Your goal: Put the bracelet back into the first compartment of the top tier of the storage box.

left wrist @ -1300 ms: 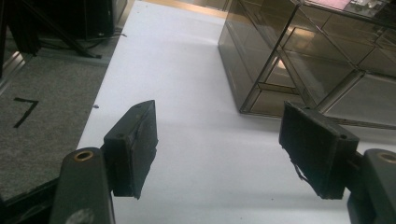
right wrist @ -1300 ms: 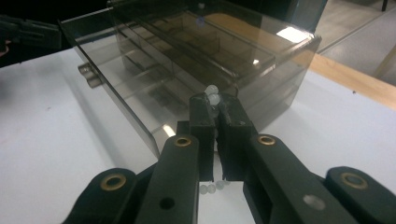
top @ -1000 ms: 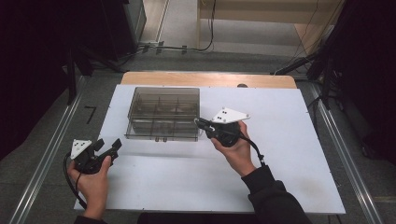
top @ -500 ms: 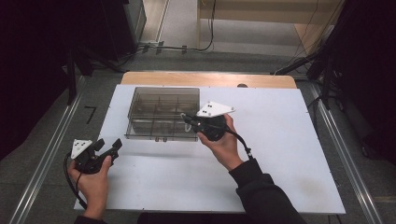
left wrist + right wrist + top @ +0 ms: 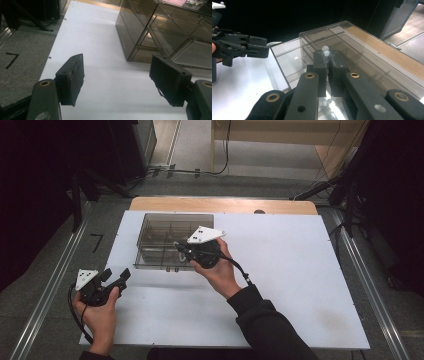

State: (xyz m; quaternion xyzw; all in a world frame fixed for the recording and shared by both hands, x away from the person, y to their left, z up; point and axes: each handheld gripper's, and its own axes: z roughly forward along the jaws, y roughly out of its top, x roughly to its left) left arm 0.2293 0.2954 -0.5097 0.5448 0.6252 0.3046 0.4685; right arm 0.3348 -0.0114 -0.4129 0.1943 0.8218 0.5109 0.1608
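The right gripper [image 5: 327,56] pinches small white beads [image 5: 326,51] tight above the clear box [image 5: 172,241]; dropping them in is left. The left gripper [image 5: 120,77] waits wide open, empty, near left.

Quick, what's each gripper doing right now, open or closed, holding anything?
Left gripper: open, holding nothing.
Right gripper: closed on a small pale bead, over the clear divided box.

clear box [image 5: 170,242] on white table [image 5: 280,270]
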